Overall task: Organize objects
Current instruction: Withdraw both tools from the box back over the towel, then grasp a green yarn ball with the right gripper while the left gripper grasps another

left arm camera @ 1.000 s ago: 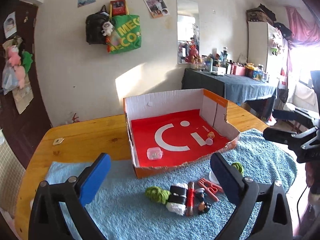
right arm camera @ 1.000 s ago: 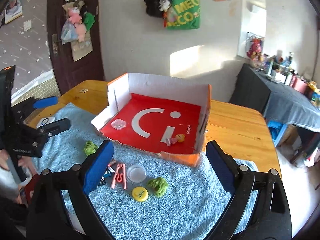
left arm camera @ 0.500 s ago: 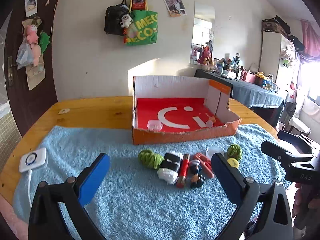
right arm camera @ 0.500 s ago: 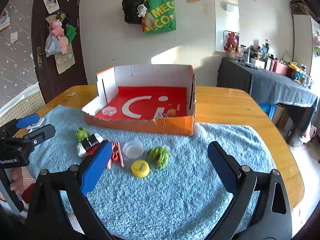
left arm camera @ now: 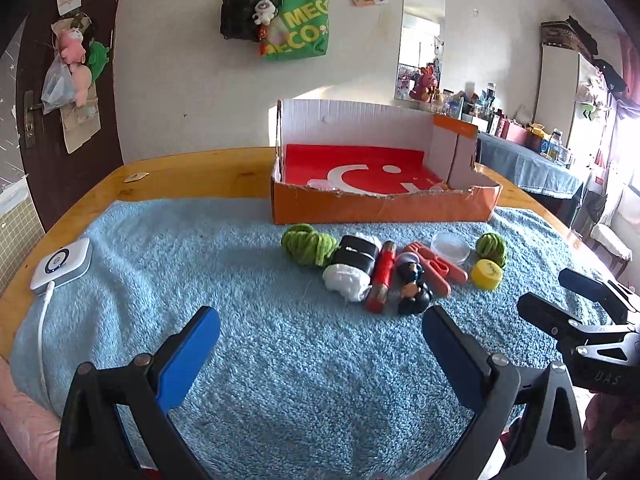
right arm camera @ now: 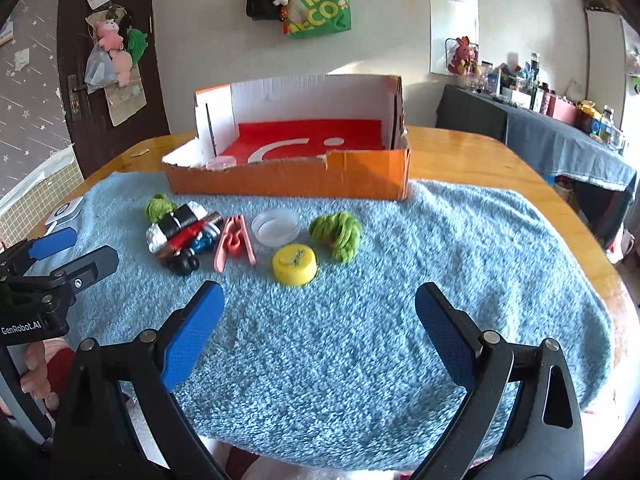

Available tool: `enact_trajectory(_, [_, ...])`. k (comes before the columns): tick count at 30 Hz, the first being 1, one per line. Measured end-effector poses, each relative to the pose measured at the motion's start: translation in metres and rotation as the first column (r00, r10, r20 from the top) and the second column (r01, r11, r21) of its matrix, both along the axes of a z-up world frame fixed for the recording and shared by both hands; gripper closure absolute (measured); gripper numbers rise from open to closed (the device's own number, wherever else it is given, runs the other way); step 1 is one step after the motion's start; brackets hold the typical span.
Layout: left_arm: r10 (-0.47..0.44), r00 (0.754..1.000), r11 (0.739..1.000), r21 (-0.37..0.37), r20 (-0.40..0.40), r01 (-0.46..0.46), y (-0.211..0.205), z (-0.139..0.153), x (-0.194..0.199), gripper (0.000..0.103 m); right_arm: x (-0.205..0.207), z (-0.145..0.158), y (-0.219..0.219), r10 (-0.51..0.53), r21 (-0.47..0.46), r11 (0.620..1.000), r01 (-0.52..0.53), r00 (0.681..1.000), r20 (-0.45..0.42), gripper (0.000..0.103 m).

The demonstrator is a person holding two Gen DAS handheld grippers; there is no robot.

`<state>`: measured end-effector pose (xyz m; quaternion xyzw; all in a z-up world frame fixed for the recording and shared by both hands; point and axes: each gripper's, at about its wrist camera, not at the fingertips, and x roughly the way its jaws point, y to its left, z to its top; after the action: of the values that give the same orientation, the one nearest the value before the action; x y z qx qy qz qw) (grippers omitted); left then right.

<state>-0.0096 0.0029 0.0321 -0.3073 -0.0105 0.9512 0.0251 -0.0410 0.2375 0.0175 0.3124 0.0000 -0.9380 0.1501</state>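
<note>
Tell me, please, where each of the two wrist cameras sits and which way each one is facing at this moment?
Left wrist: behind the open left gripper, low over the blue towel, facing the orange box; the right gripper shows at the right edge.
Right wrist: behind the open right gripper, facing the same box; the left gripper shows at the left edge.
Shared: box, towel, yellow cap.

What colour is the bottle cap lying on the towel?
Yellow, with a faint green mark on top. The bottle cap shows best in the right wrist view.
</note>
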Motion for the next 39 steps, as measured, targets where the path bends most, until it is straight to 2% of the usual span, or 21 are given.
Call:
enact_trajectory(20, [-0.001,0.999,1.000,0.022,0.042,0.001,-0.004,-0.005,-0.015,0.000,-0.013,-0.010,-0.005,-0.003,0.007,1.000,0.003,0.999,0.035,0.005])
enact_trajectory(27, [0.009,0.999,0.999,0.032,0.043,-0.010,-0.013,0.004,-0.028,0.000,-0.024,-0.003,-0.003,-0.013,0.006,1.000,0.012,0.999,0.035,0.005])
enact_trajectory(32, [0.016,0.999,1.000,0.009,0.046,-0.017,-0.020,0.012,-0.044,0.000,-0.039,0.006,0.000,-0.029,0.006,1.000,0.029,0.999,0.037,0.005])
enact_trajectory(39, [-0.001,0.994,1.000,0.003,0.112,0.000,-0.033,0.010,-0.072,0.003,-0.066,0.007,0.007,-0.037,-0.008,0.999,0.038,0.994,0.101,0.005])
